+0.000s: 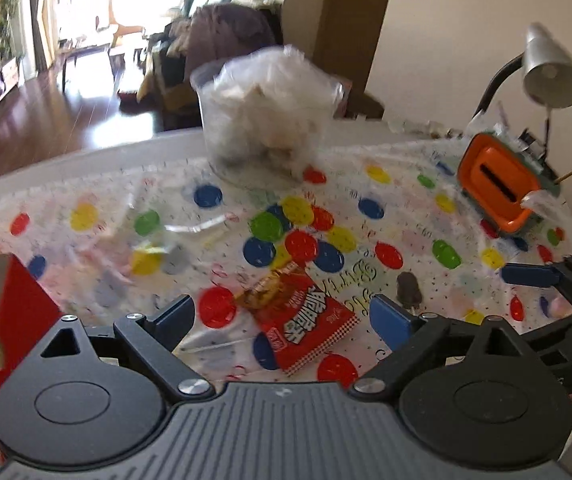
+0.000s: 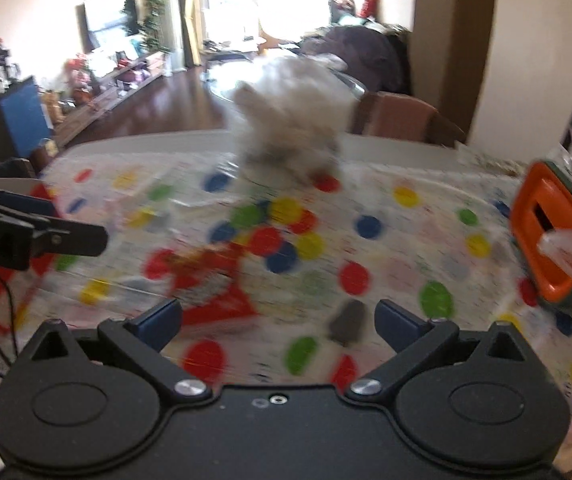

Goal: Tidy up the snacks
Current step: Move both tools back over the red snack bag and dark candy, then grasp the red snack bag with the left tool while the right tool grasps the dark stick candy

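Observation:
A red snack packet (image 1: 302, 322) lies flat on the dotted tablecloth (image 1: 406, 208), just below and ahead of my left gripper (image 1: 283, 316), which stands open and holds nothing. A small dark wrapped sweet (image 1: 408, 290) lies by its right finger. In the blurred right wrist view my right gripper (image 2: 279, 318) is open and empty above the cloth. There the dark sweet (image 2: 348, 322) sits just inside its right finger and the red packet (image 2: 209, 280) is ahead to the left. A clear tub (image 1: 265, 120) stuffed with pale packets stands at the table's far side.
An orange-topped box (image 1: 498, 188) with a slot stands at the right, with a grey desk lamp (image 1: 550, 68) behind it. A red box (image 1: 21, 304) is at the left table edge. A blue finger (image 1: 526, 275) of the right gripper reaches in from the right.

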Demonstrator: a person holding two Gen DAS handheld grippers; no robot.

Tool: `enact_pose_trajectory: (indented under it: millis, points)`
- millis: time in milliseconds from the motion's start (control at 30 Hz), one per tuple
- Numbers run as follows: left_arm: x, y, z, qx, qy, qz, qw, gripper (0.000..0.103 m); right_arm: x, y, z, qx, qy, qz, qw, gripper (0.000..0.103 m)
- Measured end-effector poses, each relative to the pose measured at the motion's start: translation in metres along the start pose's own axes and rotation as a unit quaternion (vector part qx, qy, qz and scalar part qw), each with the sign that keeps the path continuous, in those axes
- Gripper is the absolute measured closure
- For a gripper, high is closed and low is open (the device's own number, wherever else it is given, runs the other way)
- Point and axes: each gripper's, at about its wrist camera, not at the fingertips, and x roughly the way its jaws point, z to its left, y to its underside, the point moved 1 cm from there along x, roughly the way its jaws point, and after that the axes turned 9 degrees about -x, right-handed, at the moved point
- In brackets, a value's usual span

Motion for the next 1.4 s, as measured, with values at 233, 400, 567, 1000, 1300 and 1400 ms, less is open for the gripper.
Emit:
enact_pose_trajectory:
  millis: [233, 400, 567, 1000, 1300, 1400]
  points:
    - [0.052, -0.004, -0.018, -0.018, -0.035, 0.051, 0.9979, 0.008, 0.033, 0.018, -0.043, 0.031, 0.018, 0.033, 0.999, 0.000]
    - [0.091, -0.009, -0.021, -0.049, -0.064, 0.098, 0.9919, 0.008, 0.057, 0.019, -0.050, 0.038, 0.012, 0.049, 0.998, 0.002]
    - [0.120, -0.014, -0.019, -0.085, -0.090, 0.137, 0.9829, 0.008, 0.081, 0.016, -0.050, 0.038, 0.000, 0.074, 0.997, 0.006]
    - [0.170, -0.028, -0.012, -0.148, -0.114, 0.192, 0.9635, 0.008, 0.130, 0.010, -0.053, 0.070, 0.010, 0.131, 0.989, 0.031]
    - [0.182, -0.028, -0.004, -0.161, -0.112, 0.200, 0.9600, 0.025, 0.139, 0.010, -0.048, 0.053, 0.020, 0.143, 0.988, 0.053]
    - [0.181, -0.027, -0.005, -0.156, -0.108, 0.200, 0.9613, 0.031, 0.139, 0.010, -0.048, 0.049, 0.022, 0.141, 0.988, 0.059]
